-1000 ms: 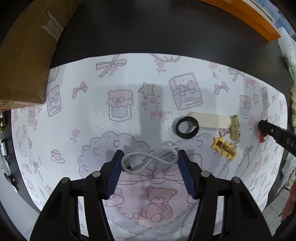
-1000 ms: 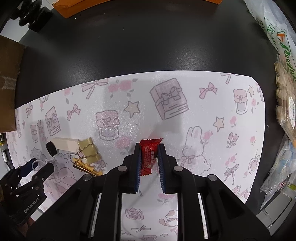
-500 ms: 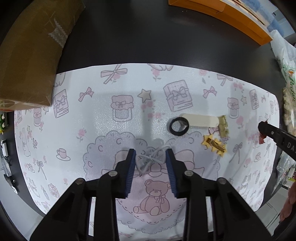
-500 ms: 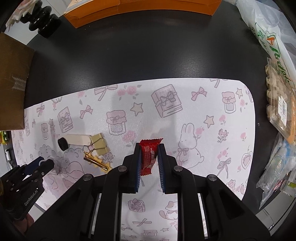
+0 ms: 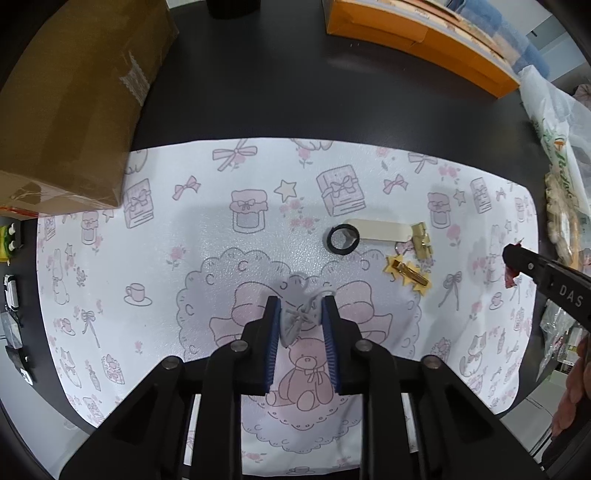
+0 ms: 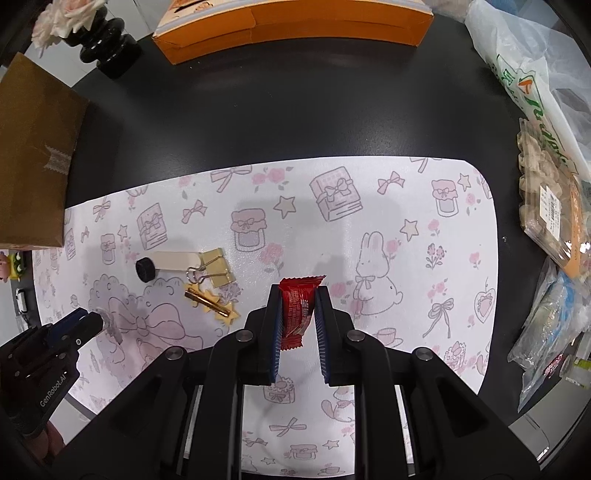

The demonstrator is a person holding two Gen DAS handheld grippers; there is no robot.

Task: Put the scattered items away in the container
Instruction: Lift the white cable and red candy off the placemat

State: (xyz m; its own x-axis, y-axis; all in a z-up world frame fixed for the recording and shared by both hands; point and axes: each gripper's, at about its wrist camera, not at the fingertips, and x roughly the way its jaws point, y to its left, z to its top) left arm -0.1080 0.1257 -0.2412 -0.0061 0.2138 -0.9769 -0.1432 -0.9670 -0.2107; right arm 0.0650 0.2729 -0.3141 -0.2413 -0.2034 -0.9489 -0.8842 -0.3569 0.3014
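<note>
Since a second ago the left gripper [image 5: 302,314] has gone from spread around the white cable [image 5: 300,316] to pinching it, and both cameras have risen, so the patterned mat [image 5: 166,236] looks smaller and more of the black table [image 5: 258,96] shows beyond it. The right gripper [image 6: 298,308] pinches the red candy wrapper [image 6: 297,312] as it did then, upright between its fingers and clear of the mat.

Both hands seem to be in the carrying step: each has its item lifted, and the next move calls for taking them to the container and letting go over it. Which one is meant I cannot say for sure.

Going left to right: the brown cardboard box [image 5: 70,107] sits at the left, its near corner over the mat's edge, and looks taped shut. At the back stands a black vase with pale flowers [image 6: 99,40], then the orange box [image 6: 291,26], the likelier target. The table between mat and orange box lies bare.

Still on the mat, between the two grippers, wait a black ring [image 5: 343,239] touching a cream tag [image 5: 380,230], gold binder clips [image 6: 218,269] and a gold hair clip on yellow stars [image 6: 208,304]. Plastic bags and a packaged snack tray [image 6: 550,214] crowd the right edge, near the right hand's path.
</note>
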